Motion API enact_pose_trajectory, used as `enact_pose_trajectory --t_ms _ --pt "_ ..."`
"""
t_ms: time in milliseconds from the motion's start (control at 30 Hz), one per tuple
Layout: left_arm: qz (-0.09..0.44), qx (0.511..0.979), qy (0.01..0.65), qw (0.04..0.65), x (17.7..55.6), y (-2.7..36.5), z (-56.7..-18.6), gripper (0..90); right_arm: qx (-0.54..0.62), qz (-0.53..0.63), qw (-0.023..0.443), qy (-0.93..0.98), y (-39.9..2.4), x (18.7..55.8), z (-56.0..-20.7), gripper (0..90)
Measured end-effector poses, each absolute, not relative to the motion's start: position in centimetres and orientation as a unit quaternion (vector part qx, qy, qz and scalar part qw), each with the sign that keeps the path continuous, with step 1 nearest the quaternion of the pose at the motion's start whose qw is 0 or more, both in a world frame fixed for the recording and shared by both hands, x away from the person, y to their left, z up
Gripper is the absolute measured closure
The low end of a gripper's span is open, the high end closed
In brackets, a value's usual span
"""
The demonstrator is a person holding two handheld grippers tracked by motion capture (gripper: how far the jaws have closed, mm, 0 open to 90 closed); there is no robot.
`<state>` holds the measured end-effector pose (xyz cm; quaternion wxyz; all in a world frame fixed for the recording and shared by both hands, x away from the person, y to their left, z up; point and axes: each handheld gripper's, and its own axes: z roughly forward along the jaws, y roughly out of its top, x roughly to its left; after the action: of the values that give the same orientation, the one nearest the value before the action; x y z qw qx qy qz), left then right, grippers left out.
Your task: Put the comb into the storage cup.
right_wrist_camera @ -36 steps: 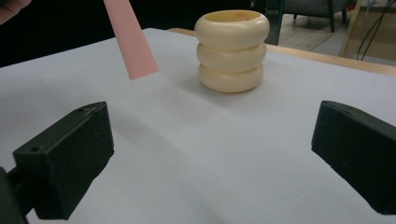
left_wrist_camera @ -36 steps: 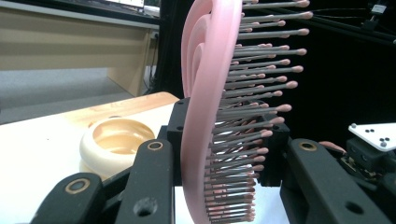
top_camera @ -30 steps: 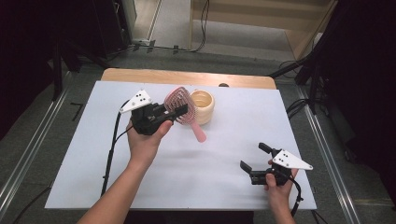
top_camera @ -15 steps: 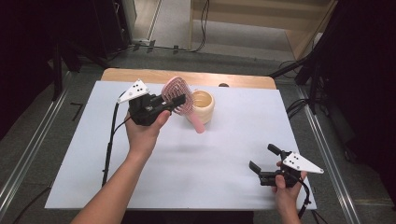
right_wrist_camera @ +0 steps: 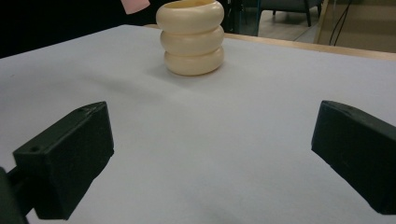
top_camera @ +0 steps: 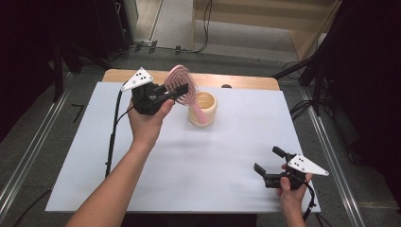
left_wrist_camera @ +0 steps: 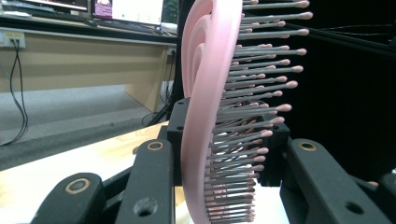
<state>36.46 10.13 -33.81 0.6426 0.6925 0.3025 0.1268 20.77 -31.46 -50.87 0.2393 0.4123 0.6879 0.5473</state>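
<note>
The table [top_camera: 94, 156], covered by a white sheet, carries one standing item: a cream ribbed cup [top_camera: 203, 108], upright near the middle of the far edge. Placed there it is reachable by either hand and open at the top, which suits it as a receptacle.

The pink brush [top_camera: 182, 90] is off the table, held in the air above the cup. Its handle slants down into or just over the cup's mouth; whether it touches the rim cannot be told. The head is uppermost and the handle lowest, the orientation that would let it stand in the cup.

The left gripper [top_camera: 165, 93] is clamped on the brush head, back on one side, bristles on the other, as the left gripper view shows [left_wrist_camera: 205, 140]. Grasping the wide head leaves the handle free to enter the cup.

The right gripper [top_camera: 265, 172] rests near the table's near right corner, well apart from the cup, jaws spread and holding nothing. It faces the cup [right_wrist_camera: 191, 37], judged to be waiting clear of the working hand.
</note>
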Motion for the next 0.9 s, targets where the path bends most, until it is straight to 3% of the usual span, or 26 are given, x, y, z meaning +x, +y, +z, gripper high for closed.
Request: enact_pose_trajectory --t_ms 900 --pt "0.162 0.676 0.333 0.637 41.1 9.4 -33.9 65.9 0.413 0.552 0.233 0.685 -31.7 20.8 -51.1 0.0"
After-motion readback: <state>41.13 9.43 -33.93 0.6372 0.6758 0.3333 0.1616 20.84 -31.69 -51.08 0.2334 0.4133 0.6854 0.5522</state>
